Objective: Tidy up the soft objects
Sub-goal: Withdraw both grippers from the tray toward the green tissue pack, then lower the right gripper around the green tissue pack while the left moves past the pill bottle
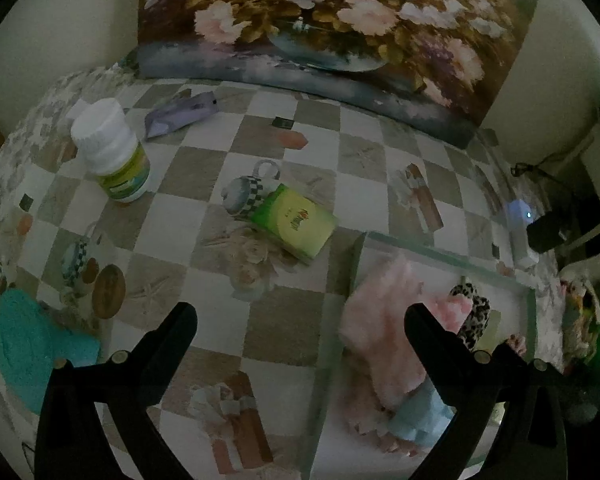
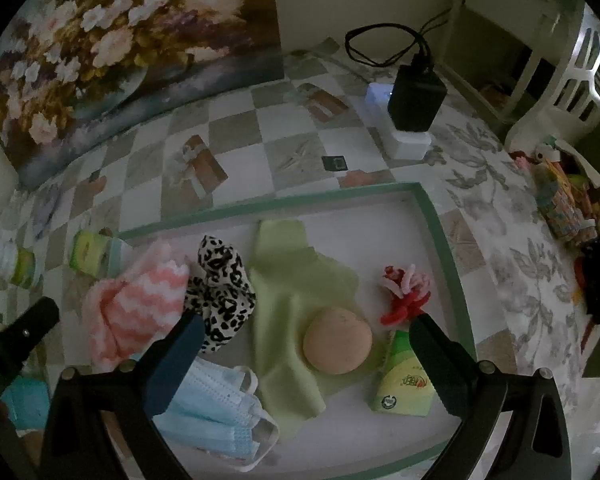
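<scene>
Below right gripper (image 2: 306, 338), jaws wide, round sponge (image 2: 337, 340) between fingers, untouched.

No legible text. Green tissue pack (image 2: 404, 380) in the tray's near right corner bears red characters and a round mark, unreadable. Bottle (image 1: 114, 152) label blurred.

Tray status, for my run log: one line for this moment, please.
left gripper: open, empty | right gripper: open, empty | tray: cloth, puff, mask inside | towel: outside
</scene>
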The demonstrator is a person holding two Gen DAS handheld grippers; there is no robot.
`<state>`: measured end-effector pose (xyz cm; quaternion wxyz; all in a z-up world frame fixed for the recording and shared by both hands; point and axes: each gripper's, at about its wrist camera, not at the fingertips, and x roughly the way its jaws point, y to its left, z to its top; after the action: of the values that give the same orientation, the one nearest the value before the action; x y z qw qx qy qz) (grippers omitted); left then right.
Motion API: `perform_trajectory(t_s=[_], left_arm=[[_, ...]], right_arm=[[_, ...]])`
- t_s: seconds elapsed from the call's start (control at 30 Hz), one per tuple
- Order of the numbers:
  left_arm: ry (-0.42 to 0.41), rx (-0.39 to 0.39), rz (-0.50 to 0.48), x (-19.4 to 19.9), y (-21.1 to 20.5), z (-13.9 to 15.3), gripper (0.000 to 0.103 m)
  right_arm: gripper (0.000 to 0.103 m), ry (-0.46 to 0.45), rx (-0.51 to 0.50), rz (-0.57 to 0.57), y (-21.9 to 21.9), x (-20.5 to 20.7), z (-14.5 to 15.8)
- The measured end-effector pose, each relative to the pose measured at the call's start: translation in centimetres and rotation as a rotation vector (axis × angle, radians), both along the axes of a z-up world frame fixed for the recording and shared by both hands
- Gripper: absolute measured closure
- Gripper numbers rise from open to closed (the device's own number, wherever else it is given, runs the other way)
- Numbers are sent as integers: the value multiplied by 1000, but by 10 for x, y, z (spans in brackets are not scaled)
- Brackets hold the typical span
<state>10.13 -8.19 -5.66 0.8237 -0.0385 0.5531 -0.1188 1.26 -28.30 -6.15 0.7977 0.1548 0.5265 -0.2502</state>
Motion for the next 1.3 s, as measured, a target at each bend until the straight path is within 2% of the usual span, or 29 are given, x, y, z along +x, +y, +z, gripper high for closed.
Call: perform_trajectory(t_s=[0.27, 0.4, 0.67, 0.83, 1.0, 1.13, 1.3], left_arm=[[-42, -7, 32, 6, 15, 12, 0], [-58, -6, 69, 11, 30, 17, 0], [-34, -25, 213, 27, 86, 14, 0], [-18, -8, 283, 36, 118, 12, 0], [-38, 2, 394, 41, 157, 16, 0], [-69, 30, 438, 44, 174, 21, 0], [-48, 23, 482, 50, 194, 15, 0]], right_arm=[[0, -37, 15, 11, 8, 3, 6], [0, -80, 34, 77, 31, 14, 11], [0, -96, 44, 162, 66, 30, 11], [0, -93, 55, 188, 77, 34, 8], [0, -105, 46, 226, 91, 41, 9], [0, -114, 24, 270, 105, 48, 11], [0, -125, 26, 319, 124, 59, 10]])
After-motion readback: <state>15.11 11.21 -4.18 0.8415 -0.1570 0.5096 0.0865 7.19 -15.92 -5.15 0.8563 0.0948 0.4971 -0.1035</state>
